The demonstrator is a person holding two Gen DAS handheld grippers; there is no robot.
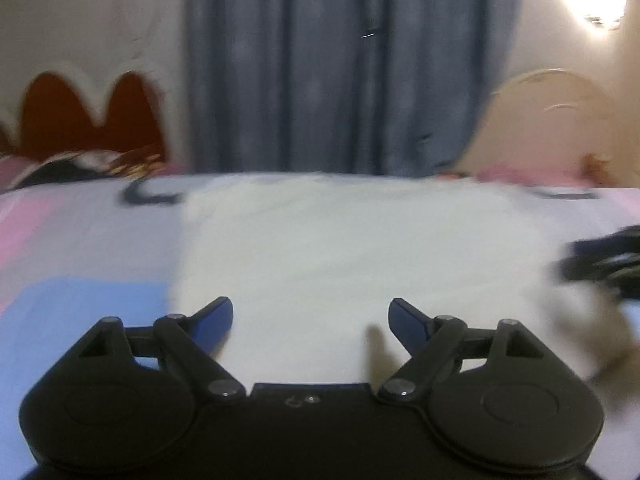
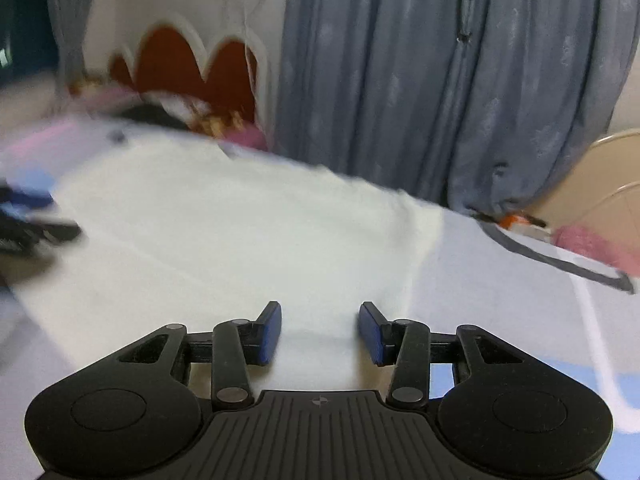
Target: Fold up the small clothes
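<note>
Cloth, white, lies flat on the bed (frames blurred); left tongs gape wide, right tongs partly, both empty.

blue curtain hangs behind the pastel bedsheet.

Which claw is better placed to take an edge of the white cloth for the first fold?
Probably the right claw: it is open, and the side edge of the cloth runs close beside it. The left claw, also open, faces the cloth's middle.
</note>
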